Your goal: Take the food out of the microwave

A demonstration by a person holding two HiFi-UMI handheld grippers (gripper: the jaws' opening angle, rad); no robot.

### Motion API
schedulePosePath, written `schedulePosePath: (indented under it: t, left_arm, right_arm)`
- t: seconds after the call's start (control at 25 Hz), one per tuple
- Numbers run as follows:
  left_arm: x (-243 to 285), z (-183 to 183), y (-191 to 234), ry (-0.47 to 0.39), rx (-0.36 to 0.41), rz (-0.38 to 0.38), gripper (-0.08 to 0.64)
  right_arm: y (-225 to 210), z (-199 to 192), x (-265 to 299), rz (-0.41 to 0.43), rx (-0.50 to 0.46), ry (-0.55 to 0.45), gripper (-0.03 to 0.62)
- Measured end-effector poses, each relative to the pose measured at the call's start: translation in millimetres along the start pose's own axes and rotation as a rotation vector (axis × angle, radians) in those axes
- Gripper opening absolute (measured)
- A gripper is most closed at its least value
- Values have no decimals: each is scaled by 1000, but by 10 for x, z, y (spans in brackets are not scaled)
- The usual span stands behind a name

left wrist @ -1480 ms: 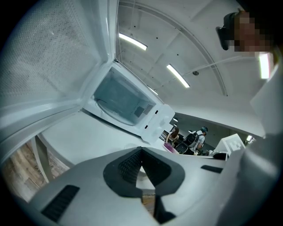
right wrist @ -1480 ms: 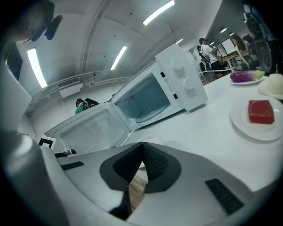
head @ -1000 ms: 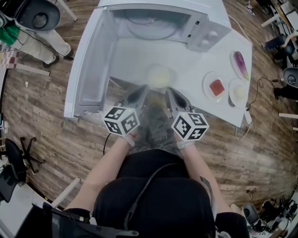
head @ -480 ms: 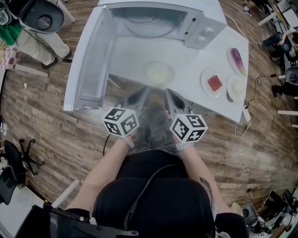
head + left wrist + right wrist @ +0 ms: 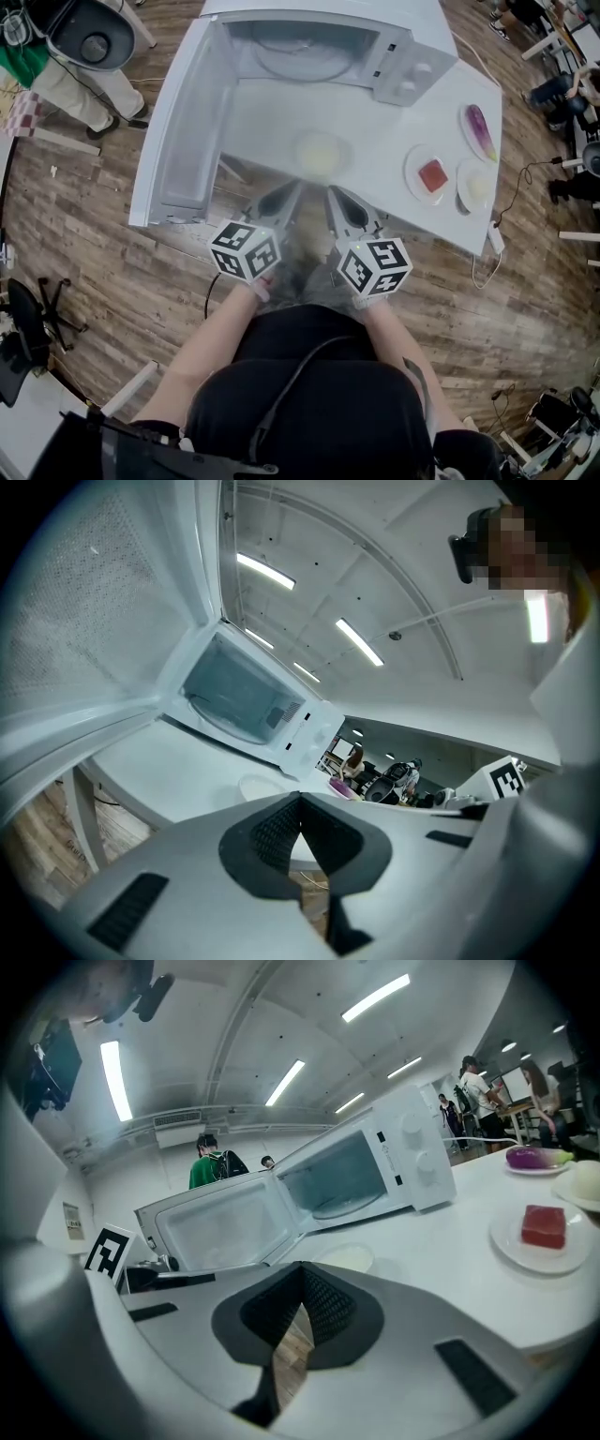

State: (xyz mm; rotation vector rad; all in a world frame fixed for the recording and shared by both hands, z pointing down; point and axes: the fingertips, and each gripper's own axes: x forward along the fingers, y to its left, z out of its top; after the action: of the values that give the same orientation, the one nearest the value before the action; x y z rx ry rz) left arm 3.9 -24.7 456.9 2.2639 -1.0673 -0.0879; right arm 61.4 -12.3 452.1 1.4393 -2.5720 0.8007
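Looking down from above, the microwave (image 5: 398,66) stands at the far side of a white table (image 5: 394,141). Its door (image 5: 183,122) is swung wide to the left, and the glass turntable (image 5: 295,58) shows inside. The plate of pale food (image 5: 322,153) sits out on the table, in front of the open cavity. The left gripper (image 5: 289,190) and right gripper (image 5: 334,194) hang side by side at the table's near edge, both pointing at that plate and touching nothing. Each carries a marker cube (image 5: 246,250) printed with black-and-white squares, which are patterns, not letters. Off to the right lie three more plates, holding a red block (image 5: 432,174), a pale lump (image 5: 478,185) and a purple aubergine (image 5: 480,122).

In the left gripper view, the claw (image 5: 300,799) is clenched, its ribbed pads meeting with nothing between them. The plate's rim peeks over the jaws. Behind it is the microwave's control panel, where any print is too small to read.

In the right gripper view, this claw (image 5: 302,1269) is also pressed together and holds nothing. The plate of pale food lies just beyond its tips. The microwave's two knobs (image 5: 412,1124) are plain to see, but the marks around them are unreadable. A person in a green top (image 5: 211,1168) stands behind the open door.
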Motion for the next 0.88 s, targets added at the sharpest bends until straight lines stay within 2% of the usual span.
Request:
schedulePosePath:
  t: [0.32, 0.88]
  left_arm:
    - [-70, -54, -49, -19, 9, 34, 9]
    - [-462, -328, -656, -94, 10, 110, 9]
  right_arm:
    - [5, -21, -22, 44, -14, 31, 18]
    - [184, -175, -636, 161, -67, 113, 18]
